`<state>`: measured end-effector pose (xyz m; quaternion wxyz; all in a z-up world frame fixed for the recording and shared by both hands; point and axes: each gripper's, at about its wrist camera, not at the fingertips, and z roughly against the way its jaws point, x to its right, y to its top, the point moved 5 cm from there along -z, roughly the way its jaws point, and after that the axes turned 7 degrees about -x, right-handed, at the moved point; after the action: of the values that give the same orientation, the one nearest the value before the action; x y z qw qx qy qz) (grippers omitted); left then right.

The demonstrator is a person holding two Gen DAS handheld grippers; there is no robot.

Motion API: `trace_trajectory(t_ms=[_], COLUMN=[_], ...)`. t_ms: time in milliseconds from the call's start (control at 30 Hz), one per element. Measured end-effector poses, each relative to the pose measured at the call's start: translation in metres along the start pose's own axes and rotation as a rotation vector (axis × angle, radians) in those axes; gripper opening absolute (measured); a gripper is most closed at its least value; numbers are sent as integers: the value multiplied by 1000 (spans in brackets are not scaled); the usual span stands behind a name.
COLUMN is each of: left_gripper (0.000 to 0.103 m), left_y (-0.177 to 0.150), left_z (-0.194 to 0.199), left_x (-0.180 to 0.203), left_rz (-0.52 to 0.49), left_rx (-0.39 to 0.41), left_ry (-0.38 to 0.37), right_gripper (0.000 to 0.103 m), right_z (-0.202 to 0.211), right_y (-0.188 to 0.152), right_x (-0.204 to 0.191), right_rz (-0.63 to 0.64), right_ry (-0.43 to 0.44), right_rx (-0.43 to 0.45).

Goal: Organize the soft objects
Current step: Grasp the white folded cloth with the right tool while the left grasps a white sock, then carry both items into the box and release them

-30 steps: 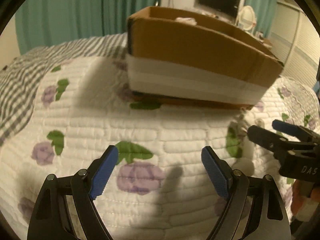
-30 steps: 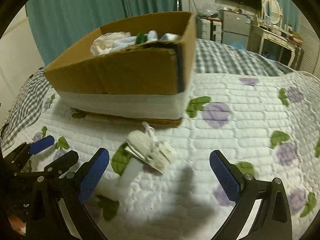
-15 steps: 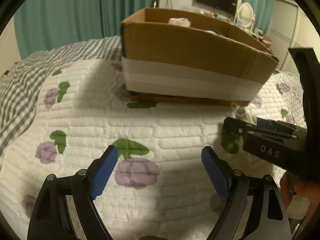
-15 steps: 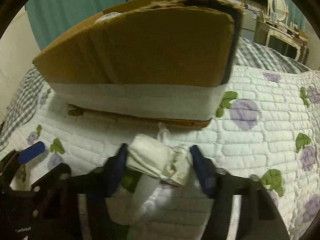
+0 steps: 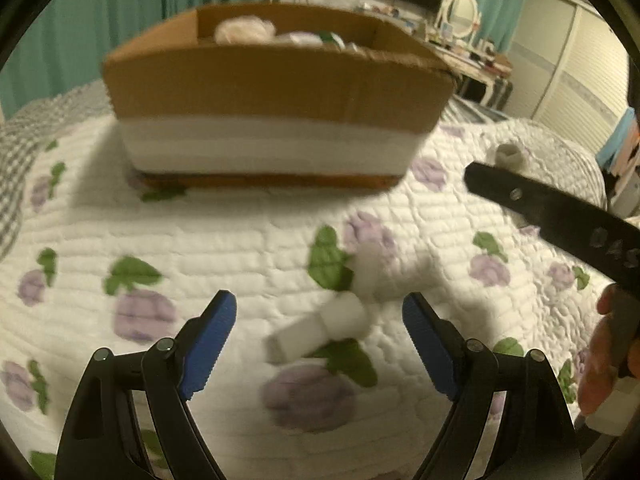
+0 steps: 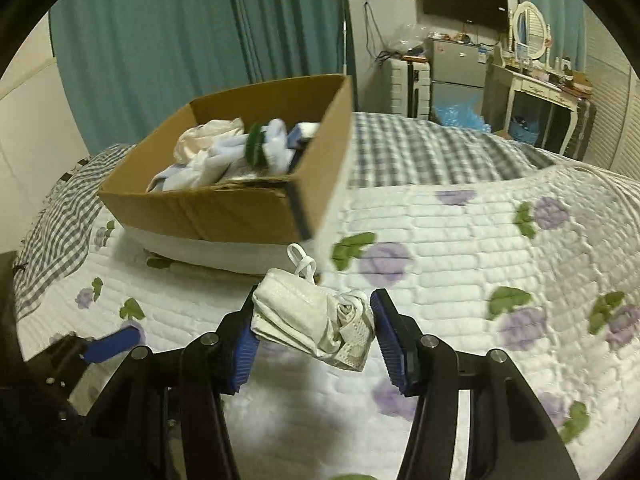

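My right gripper [image 6: 312,334] is shut on a white rolled cloth bundle [image 6: 312,326] with a loop and holds it above the quilt, in front of the cardboard box [image 6: 240,208]. The box holds several soft items [image 6: 240,148]. My left gripper [image 5: 318,344] is open and empty over the quilt; a white folded piece [image 5: 320,324] lies between its fingers on the quilt. The box [image 5: 276,76] stands beyond it. The right gripper's arm [image 5: 560,212] shows at the right in the left wrist view, with the bundle's tip [image 5: 510,154] beyond it.
The bed has a white quilt [image 6: 480,248] with purple flowers and a grey checked blanket [image 6: 420,148] behind. Teal curtains [image 6: 180,40], a fridge [image 6: 456,76] and a dressing table [image 6: 540,88] stand beyond the bed.
My right gripper closed on the white bundle and lifted it off the quilt, moving back from the box. My left gripper shifted right, bringing a white folded piece between its fingers.
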<state>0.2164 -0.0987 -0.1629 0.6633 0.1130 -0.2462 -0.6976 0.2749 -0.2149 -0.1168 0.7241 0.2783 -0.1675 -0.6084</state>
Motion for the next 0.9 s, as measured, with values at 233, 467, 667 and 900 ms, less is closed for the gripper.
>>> trace_trajectory(t_ms=[233, 467, 667, 900], left_gripper=[84, 48, 32, 30], left_y=[-3, -4, -13, -23], left_z=[-34, -31, -20, 16], left_x=[4, 20, 24, 25], left_rz=[14, -62, -94, -156], left_rx=[-63, -23, -24, 25], left_ry=[9, -27, -87, -50], right_gripper=[53, 53, 53, 53], right_z=[2, -3, -3, 17], right_y=[-4, -3, -10, -18], right_x=[25, 19, 22, 14], right_rz=[-73, -74, -115, -93], right_ry=[12, 27, 53, 27], right_rx=[-25, -35, -52, -43])
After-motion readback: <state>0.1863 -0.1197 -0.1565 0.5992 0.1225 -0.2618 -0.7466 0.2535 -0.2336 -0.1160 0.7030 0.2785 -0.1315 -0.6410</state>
